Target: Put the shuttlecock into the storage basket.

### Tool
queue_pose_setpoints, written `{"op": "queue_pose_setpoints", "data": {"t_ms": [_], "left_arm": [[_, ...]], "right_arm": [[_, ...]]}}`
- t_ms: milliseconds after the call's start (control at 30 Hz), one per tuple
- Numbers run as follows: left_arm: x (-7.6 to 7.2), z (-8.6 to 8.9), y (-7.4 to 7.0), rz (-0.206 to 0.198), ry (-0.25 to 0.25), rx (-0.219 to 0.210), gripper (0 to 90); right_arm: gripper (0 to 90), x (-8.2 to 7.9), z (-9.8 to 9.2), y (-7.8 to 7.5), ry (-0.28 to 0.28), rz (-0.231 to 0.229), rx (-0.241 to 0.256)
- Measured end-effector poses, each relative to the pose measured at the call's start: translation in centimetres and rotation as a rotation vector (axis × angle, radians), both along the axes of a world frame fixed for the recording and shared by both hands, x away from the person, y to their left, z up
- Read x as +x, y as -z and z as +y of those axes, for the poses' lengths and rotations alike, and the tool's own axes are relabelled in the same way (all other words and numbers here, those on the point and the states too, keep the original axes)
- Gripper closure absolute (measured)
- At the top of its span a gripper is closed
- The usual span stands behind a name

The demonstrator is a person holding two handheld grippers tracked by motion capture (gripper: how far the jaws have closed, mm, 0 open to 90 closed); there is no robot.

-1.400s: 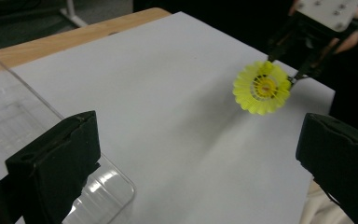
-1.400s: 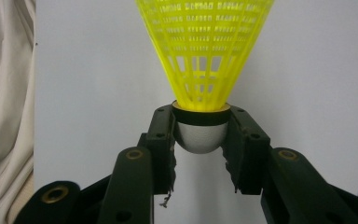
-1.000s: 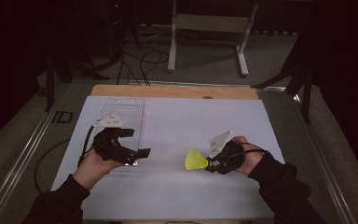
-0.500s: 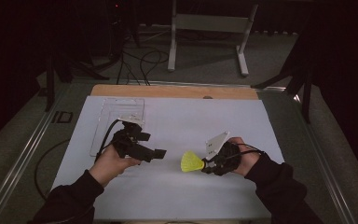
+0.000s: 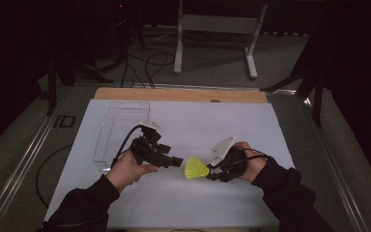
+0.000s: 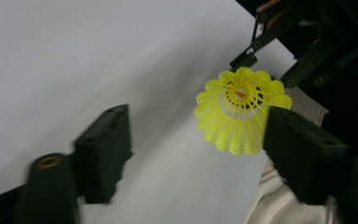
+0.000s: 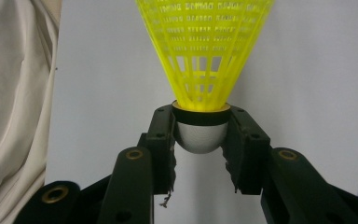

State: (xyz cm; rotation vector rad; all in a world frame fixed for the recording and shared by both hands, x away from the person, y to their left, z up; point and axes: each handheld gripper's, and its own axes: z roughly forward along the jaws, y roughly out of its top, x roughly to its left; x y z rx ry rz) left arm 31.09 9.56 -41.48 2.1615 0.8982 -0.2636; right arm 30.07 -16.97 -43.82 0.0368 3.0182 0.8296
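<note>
Right gripper (image 7: 200,135) pinches shuttlecock (image 7: 204,46) by its cork, left gripper (image 6: 196,154) spread wide near the skirt — careless closing could crush it.

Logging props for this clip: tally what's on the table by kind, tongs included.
Yellow shuttlecock: 1, held by its cork in the right tongs
Clear plastic tray: 1
Tongs: 2, counting the left tongs, jaws open
Total: 4

Shuttlecock (image 7: 205,51) skirt rim cut off by top edge, right gripper view; clear tray (image 5: 121,130) contents indiscernible.
</note>
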Motion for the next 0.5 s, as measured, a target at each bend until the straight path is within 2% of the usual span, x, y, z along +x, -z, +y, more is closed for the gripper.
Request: {"op": "queue_pose_setpoints", "data": {"t_ms": [167, 267, 500], "left_arm": [[0.2, -1.1, 0.9, 0.027, 0.02, 0.001, 38.7], [0.3, -1.6, 1.3, 0.023, 0.028, 0.016, 44.6], [0.9, -2.5, 2.4, 0.082, 0.057, -0.003, 54.6]], "right_arm": [[65.2, 0.0, 0.1, -0.1, -0.007, -0.001, -0.002], [65.2, -0.1, 0.2, -0.1, -0.008, 0.0, -0.005], [65.2, 0.0, 0.3, 0.0, -0.015, -0.007, -0.001]]}}
